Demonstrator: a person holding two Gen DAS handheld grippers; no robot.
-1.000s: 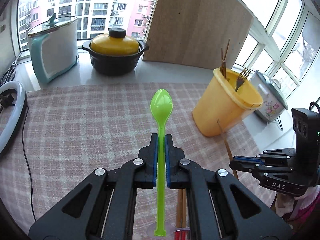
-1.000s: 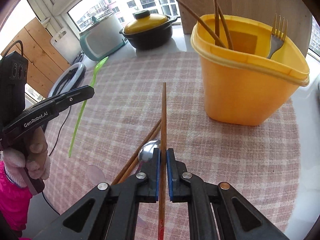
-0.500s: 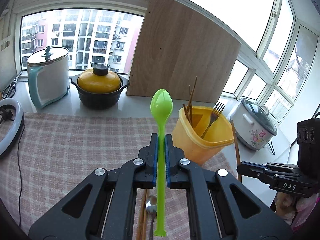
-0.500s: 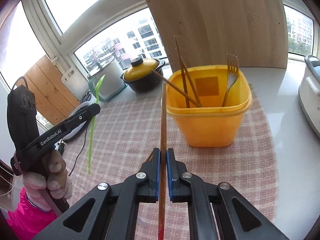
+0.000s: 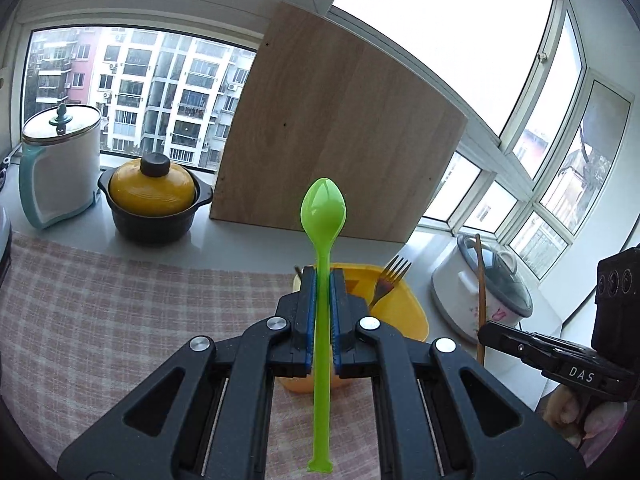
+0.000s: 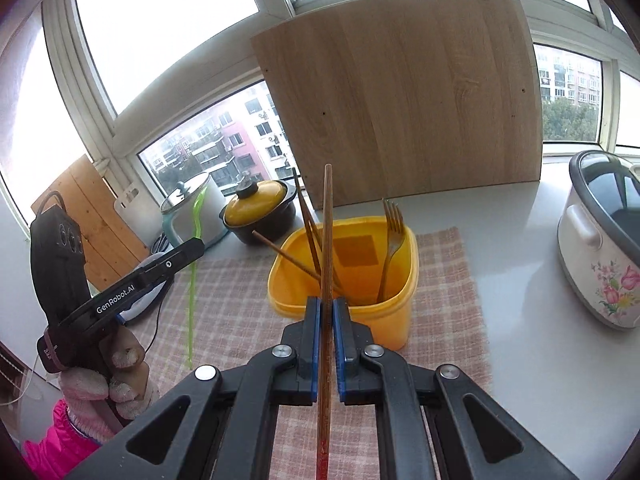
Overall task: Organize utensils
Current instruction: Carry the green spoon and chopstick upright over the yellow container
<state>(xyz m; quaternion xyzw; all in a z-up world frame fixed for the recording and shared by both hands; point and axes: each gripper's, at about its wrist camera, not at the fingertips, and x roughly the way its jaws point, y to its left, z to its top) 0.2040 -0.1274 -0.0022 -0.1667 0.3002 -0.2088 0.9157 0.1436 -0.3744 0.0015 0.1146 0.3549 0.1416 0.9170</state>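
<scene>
Our grippers are black, with blue finger pads [image 6: 314, 344] and silver screws [image 5: 278, 323]. One reads "GenRobot.AI", the other "DAS". At lower left, our pink glove [image 6: 100, 390] meets a magenta sleeve [image 6: 52, 448].
</scene>
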